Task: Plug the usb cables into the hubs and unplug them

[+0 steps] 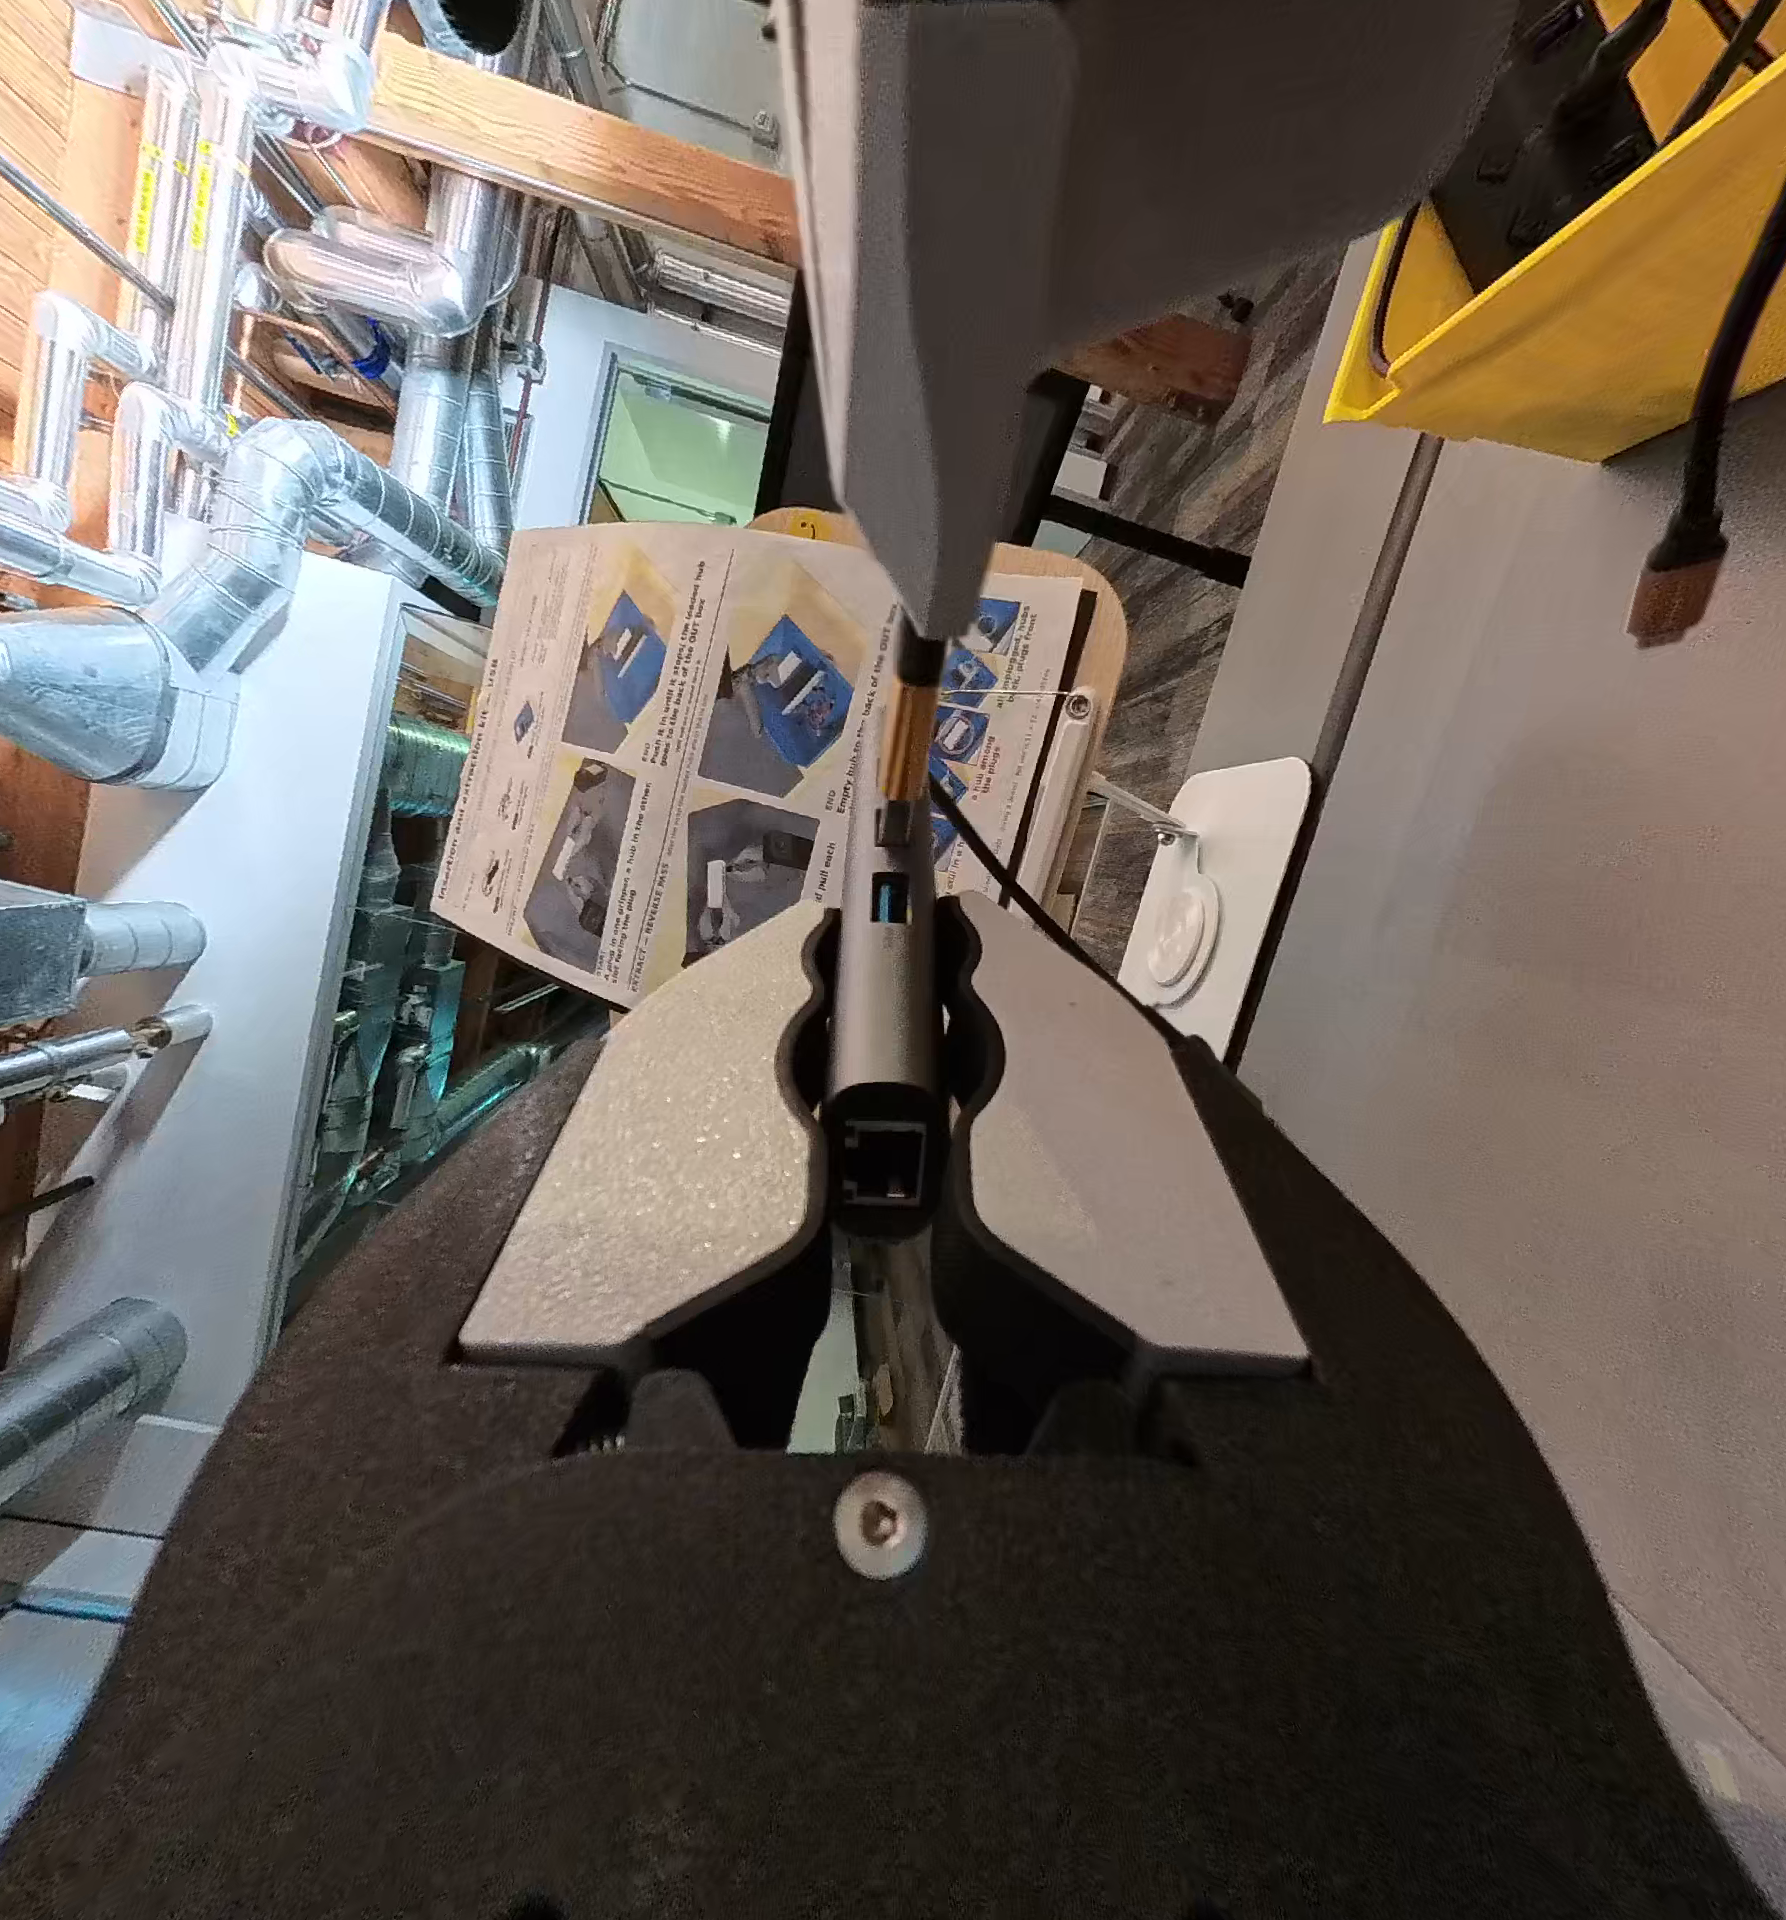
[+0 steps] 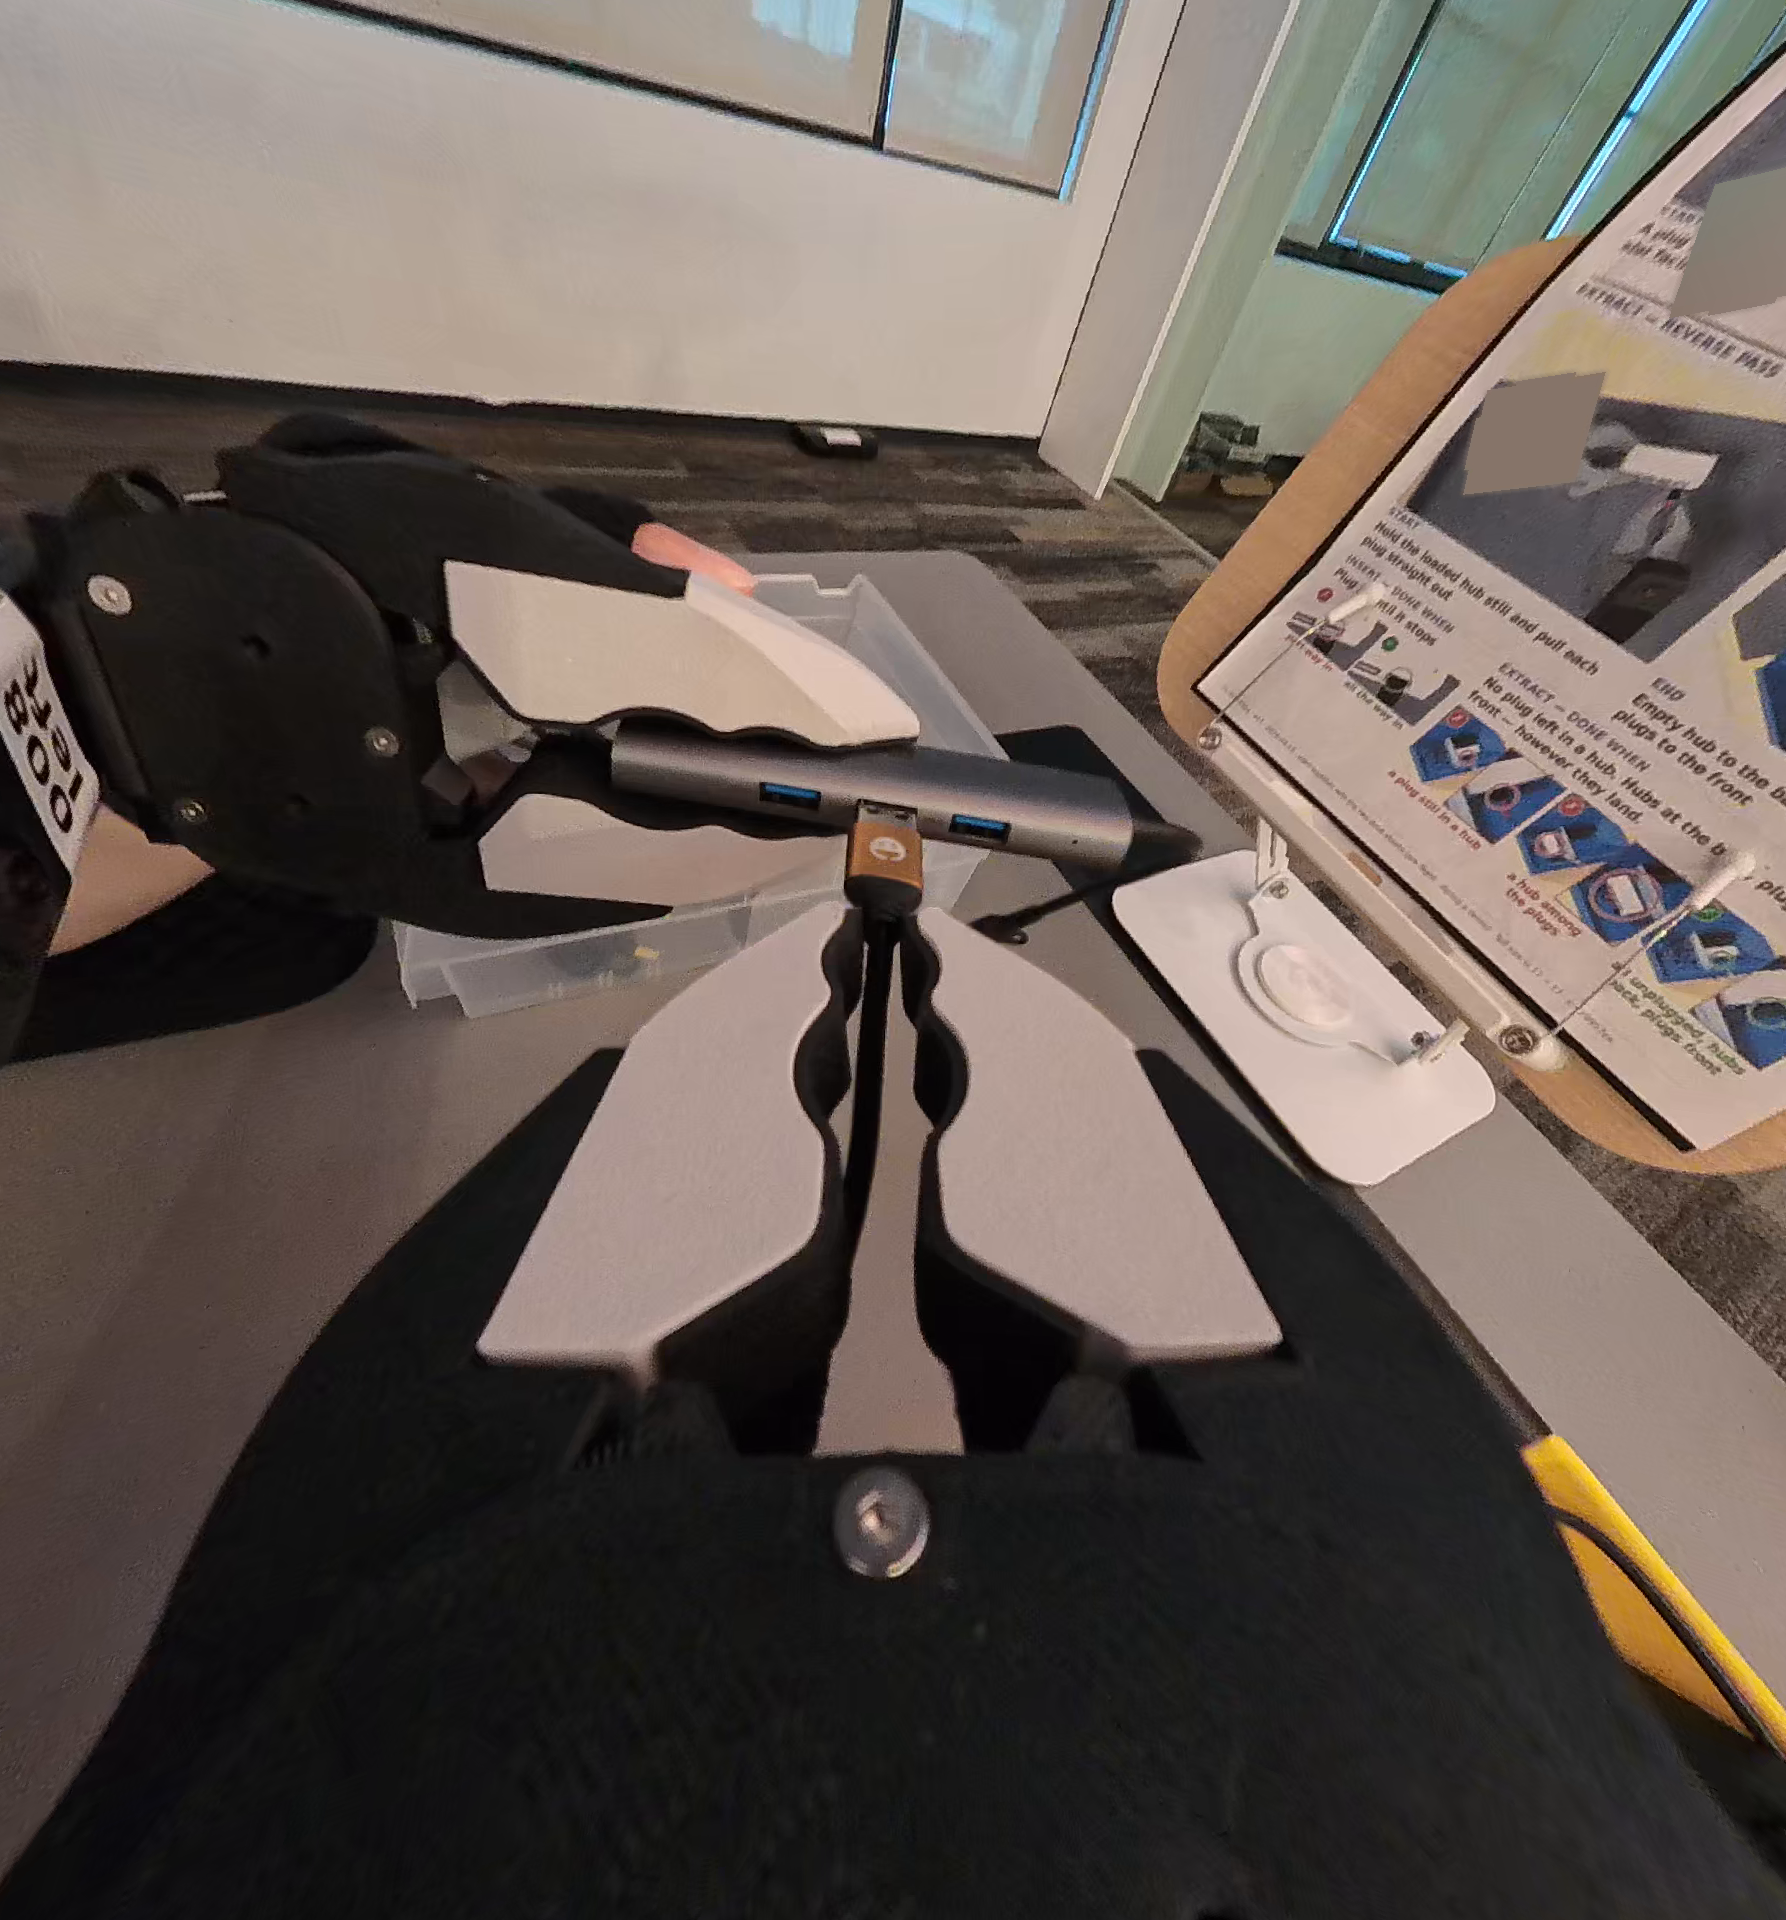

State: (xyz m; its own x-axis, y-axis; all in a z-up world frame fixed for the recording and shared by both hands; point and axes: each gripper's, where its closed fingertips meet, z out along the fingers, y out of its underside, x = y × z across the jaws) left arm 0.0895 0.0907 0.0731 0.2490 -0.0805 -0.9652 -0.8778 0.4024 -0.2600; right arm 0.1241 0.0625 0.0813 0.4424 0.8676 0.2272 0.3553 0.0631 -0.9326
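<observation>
My left gripper (image 1: pixel 884 925) is shut on a grey USB hub (image 1: pixel 881 1039), seen end-on between its fingers. In the right wrist view the hub (image 2: pixel 1024 805) lies level in the left gripper (image 2: pixel 723 774), with its ports facing me. My right gripper (image 2: pixel 873 925) is shut on a black cable just behind its orange plug (image 2: pixel 881 857). The plug's metal tip is at the mouth of the hub's middle port, between two blue ports, and some metal still shows. In the left wrist view the right gripper (image 1: pixel 936 623) comes down from above with the plug (image 1: pixel 910 727).
A clear plastic bin (image 2: pixel 899 644) sits on the grey table (image 2: pixel 193 1195) behind the hub. An instruction sheet on a wooden board (image 2: pixel 1491 623) stands at the right on a white base (image 2: pixel 1284 987). A yellow bin (image 1: pixel 1595 260) holds cables, and one orange plug (image 1: pixel 1678 582) hangs from it. The gap from one gripper's tips to the other's is roughly 5 cm.
</observation>
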